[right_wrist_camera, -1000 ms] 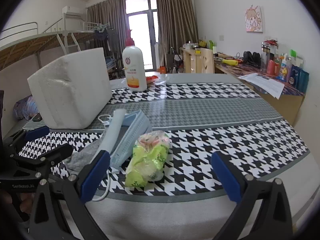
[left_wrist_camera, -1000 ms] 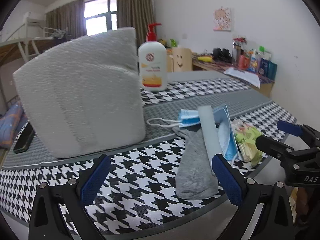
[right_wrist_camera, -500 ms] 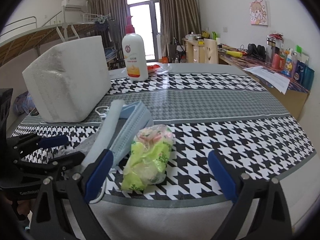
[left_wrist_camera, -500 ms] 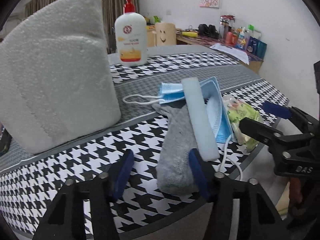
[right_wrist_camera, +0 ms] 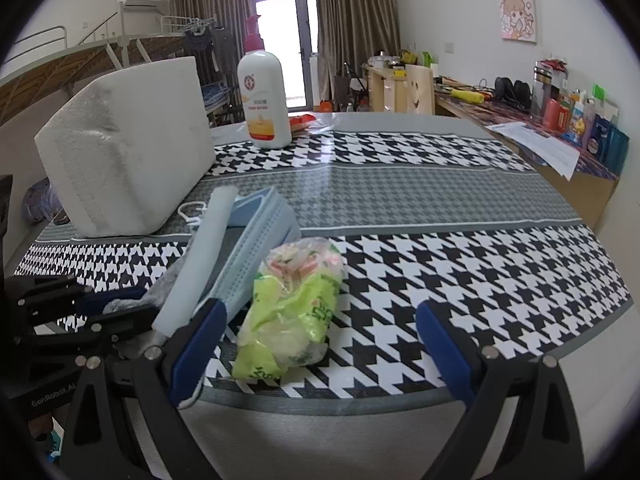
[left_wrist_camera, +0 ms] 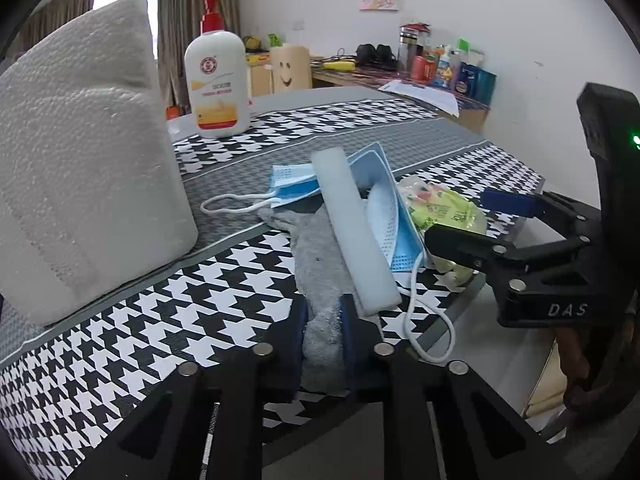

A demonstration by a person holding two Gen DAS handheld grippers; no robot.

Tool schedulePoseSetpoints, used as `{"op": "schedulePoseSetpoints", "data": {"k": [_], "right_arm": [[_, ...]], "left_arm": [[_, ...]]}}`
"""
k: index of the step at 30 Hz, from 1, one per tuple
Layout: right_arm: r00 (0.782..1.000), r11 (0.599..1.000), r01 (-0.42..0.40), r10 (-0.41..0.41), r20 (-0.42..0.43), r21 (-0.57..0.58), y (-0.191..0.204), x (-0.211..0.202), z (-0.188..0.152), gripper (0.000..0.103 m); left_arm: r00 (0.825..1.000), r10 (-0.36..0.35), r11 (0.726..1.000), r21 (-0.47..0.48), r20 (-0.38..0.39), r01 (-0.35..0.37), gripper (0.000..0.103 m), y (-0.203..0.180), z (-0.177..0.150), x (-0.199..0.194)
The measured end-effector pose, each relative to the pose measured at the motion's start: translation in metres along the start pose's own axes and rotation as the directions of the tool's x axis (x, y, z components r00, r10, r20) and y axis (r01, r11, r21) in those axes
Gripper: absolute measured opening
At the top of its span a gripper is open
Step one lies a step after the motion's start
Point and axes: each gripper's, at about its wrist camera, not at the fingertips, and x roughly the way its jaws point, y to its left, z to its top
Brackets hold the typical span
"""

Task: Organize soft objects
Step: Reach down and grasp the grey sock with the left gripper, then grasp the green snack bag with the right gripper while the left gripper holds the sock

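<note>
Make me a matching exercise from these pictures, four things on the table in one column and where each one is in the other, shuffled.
Things:
1. grey sock
2. pale foam strip
3. green snack bag
4. lotion bottle

Places:
A. standing upright at the far side of the table
B. lying between the open right tongs
C. pinched at its near end by the left tongs
D. resting across the blue face masks

Pairs: 1-C, 2-D, 3-B, 4-A

On the tabletop (right_wrist_camera: 440, 200) lie one grey sock (left_wrist_camera: 320, 248), one pale foam strip (left_wrist_camera: 352, 232), at least two blue face masks (left_wrist_camera: 384, 208), one green plastic packet (right_wrist_camera: 292, 312), one white foam block (right_wrist_camera: 128, 160) and one pump bottle (right_wrist_camera: 264, 100).
</note>
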Motion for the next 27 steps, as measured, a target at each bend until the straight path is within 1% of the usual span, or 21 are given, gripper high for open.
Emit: {"op": "schedulePoseSetpoints", "data": {"k": [1, 2, 4, 6, 8, 10, 11, 13, 14, 15, 18, 27], "right_arm": [[1.000, 1.000, 0.003, -0.003, -0.004, -0.003, 0.000, 0.001, 0.000, 0.091], [1.000, 1.000, 0.006, -0.006, -0.015, -0.008, 0.001, 0.003, 0.000, 0.089], [0.999, 1.000, 0.005, -0.006, -0.036, -0.006, 0.000, 0.007, 0.000, 0.078], [0.999, 1.000, 0.016, -0.016, -0.041, -0.008, 0.000, 0.008, -0.001, 0.073], [0.999, 1.000, 0.023, -0.023, -0.044, -0.016, 0.002, 0.008, -0.001, 0.071], [0.998, 0.999, 0.040, -0.040, -0.043, -0.022, 0.003, 0.007, -0.001, 0.061], [0.998, 0.999, 0.045, -0.046, -0.044, -0.024, 0.002, 0.007, -0.001, 0.058], [0.998, 0.999, 0.035, -0.036, -0.045, -0.010, -0.001, 0.006, 0.000, 0.044], [0.998, 0.999, 0.034, -0.034, -0.046, 0.002, -0.003, 0.005, 0.000, 0.042], [0.998, 0.999, 0.037, -0.037, -0.046, 0.006, -0.004, 0.005, 0.000, 0.039], [0.999, 0.999, 0.036, -0.035, -0.036, 0.014, -0.005, 0.001, 0.000, 0.032], [0.999, 0.999, 0.036, -0.037, 0.015, 0.013, -0.006, -0.017, 0.004, 0.032]], "left_arm": [[1.000, -0.005, 1.000, -0.001, 0.000, 0.005, 0.014, 0.000, 0.000, 0.000], [1.000, -0.010, 1.000, -0.006, 0.001, 0.010, 0.014, 0.002, 0.000, 0.000], [1.000, -0.018, 1.000, -0.014, 0.002, 0.018, 0.014, 0.003, 0.000, 0.000], [1.000, -0.024, 1.000, -0.019, 0.003, 0.024, 0.014, 0.004, 0.000, 0.000], [1.000, -0.025, 0.999, -0.020, 0.003, 0.025, 0.014, 0.004, 0.000, -0.001], [1.000, -0.020, 1.000, -0.017, 0.004, 0.020, 0.013, 0.004, 0.000, -0.001], [1.000, -0.018, 1.000, -0.015, 0.004, 0.018, 0.013, 0.004, -0.001, -0.001], [1.000, -0.020, 1.000, -0.019, 0.005, 0.020, 0.013, 0.005, -0.001, -0.002], [1.000, -0.021, 1.000, -0.020, 0.005, 0.021, 0.013, 0.005, -0.001, -0.002], [1.000, -0.020, 1.000, -0.019, 0.006, 0.020, 0.013, 0.006, -0.001, -0.003], [1.000, -0.017, 1.000, -0.013, 0.015, 0.017, 0.012, 0.003, -0.001, -0.004], [0.998, 0.001, 1.000, -0.024, 0.069, 0.001, 0.010, 0.006, -0.002, -0.024]]}}
